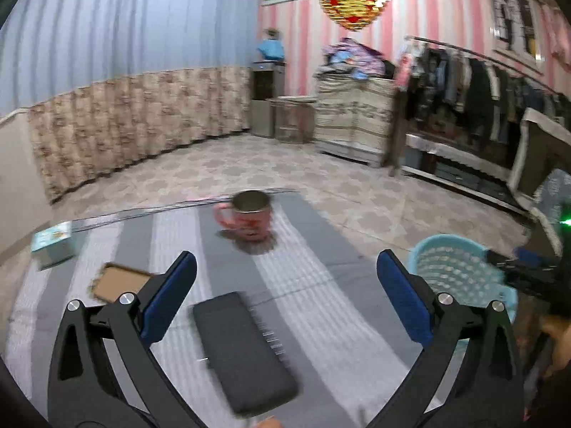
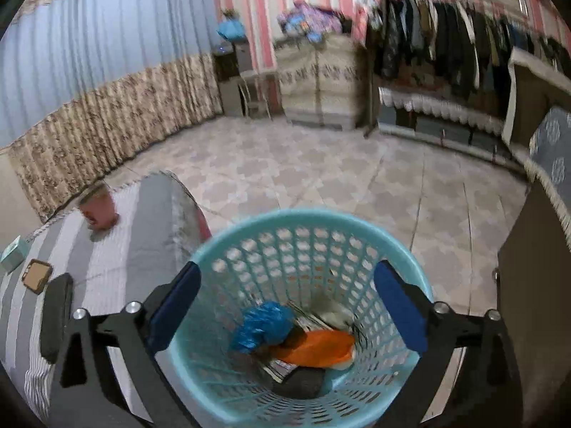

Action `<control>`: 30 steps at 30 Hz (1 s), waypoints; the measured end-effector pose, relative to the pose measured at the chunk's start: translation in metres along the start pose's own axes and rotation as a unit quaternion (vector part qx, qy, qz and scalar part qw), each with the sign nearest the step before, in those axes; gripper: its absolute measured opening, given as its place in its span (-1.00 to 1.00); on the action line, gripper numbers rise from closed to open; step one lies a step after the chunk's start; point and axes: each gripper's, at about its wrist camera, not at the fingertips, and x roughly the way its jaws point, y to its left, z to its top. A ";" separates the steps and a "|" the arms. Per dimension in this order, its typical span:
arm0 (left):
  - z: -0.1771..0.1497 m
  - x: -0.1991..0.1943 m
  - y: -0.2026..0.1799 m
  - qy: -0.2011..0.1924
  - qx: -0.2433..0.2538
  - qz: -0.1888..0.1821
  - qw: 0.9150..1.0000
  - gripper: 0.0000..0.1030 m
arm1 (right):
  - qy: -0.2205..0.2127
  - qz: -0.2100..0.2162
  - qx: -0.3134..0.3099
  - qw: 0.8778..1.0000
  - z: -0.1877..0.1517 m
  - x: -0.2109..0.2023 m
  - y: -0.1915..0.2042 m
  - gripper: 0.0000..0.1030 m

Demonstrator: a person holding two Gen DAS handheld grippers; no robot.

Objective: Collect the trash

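I have the right gripper (image 2: 287,303) above the turquoise basket (image 2: 249,228), jaws spread wide and gripping nothing; blue and orange trash (image 2: 264,324) lies at its bottom. My left gripper (image 1: 285,296) hangs released over the grey-striped worktop (image 1: 314,285), where a dark flat case (image 1: 242,353), a pink mug (image 1: 246,215), a brown card (image 1: 119,281) and a teal box (image 1: 51,244) sit. Beyond lie a tiled floor (image 2: 321,178), blue curtains (image 1: 107,42) and pink-striped walls (image 1: 428,7).

Left claw (image 1: 285,296) and right claw (image 2: 285,301) both wide apart, empty, angled downward.
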 end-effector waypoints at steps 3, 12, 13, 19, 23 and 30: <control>-0.005 -0.017 0.020 -0.013 -0.017 0.033 0.999 0.90 | -0.032 0.031 0.001 0.999 0.003 -0.025 0.028 0.92; -0.028 -0.061 0.065 -0.029 -0.034 0.063 0.997 0.90 | -0.027 0.080 -0.066 0.994 -0.038 -0.068 0.125 0.92; -0.031 -0.063 0.068 -0.027 -0.034 0.064 0.997 0.90 | -0.026 0.084 -0.073 0.993 -0.045 -0.071 0.134 0.92; -0.055 -0.082 0.081 -0.033 -0.040 0.086 0.995 0.90 | -0.033 0.073 -0.095 0.992 -0.076 -0.090 0.159 0.92; -0.069 -0.089 0.082 -0.030 -0.037 0.089 0.995 0.90 | -0.038 0.077 -0.092 0.992 -0.082 -0.104 0.159 0.92; -0.081 -0.100 0.079 -0.031 -0.032 0.077 0.996 0.90 | -0.047 0.064 -0.083 0.993 -0.088 -0.116 0.156 0.92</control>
